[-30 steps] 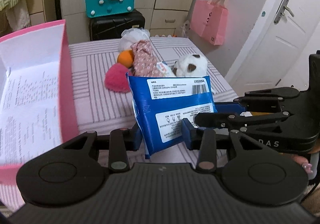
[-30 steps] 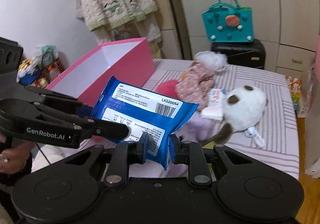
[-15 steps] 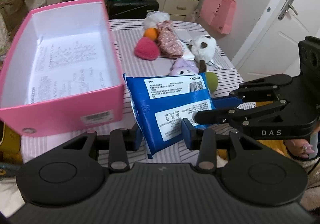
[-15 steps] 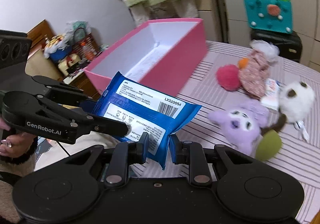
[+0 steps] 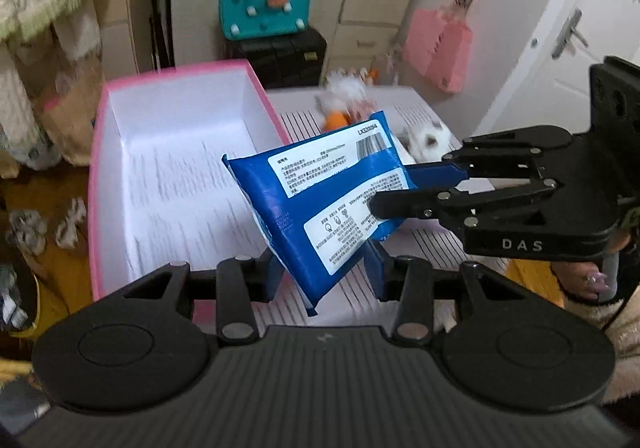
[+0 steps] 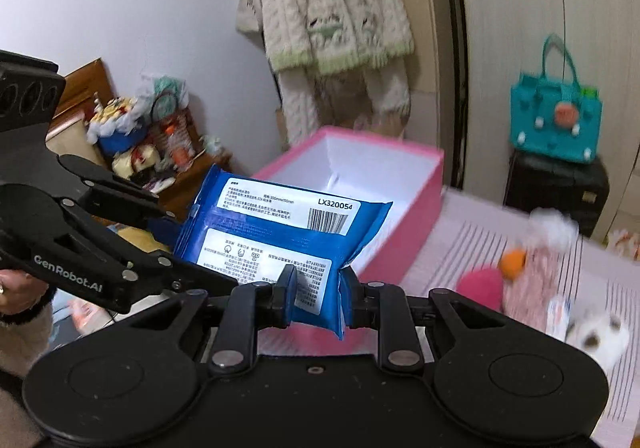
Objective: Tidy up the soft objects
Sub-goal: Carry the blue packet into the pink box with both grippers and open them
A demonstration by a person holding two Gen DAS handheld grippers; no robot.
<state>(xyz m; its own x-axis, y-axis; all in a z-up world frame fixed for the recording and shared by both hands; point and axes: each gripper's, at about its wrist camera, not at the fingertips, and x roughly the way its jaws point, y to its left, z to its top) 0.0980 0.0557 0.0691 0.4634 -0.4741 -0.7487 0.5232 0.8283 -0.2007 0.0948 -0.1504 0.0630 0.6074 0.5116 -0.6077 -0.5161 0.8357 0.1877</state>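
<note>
A blue soft pack of wipes (image 5: 320,203) with white labels is held in the air by both grippers. My left gripper (image 5: 324,272) is shut on its lower left end, and my right gripper (image 6: 318,298) is shut on its other end (image 6: 288,244). The pack hangs tilted over the near right edge of an open pink box (image 5: 100,151) with a white inside. The box also shows in the right wrist view (image 6: 416,215). Soft toys lie on the striped table behind: a white plush (image 5: 426,135), an orange ball (image 5: 334,119) and a pink ball (image 6: 480,288).
The striped table (image 5: 424,248) carries the box and toys. A teal bag (image 5: 264,3) sits on a black case (image 5: 288,47) at the back. A pink bag (image 5: 440,43) hangs on the right. Clothes (image 6: 332,7) hang on the wall.
Both grippers have carried the blue pack up and to the left, from beside the pink box to over its near right edge. The pack has tilted more.
</note>
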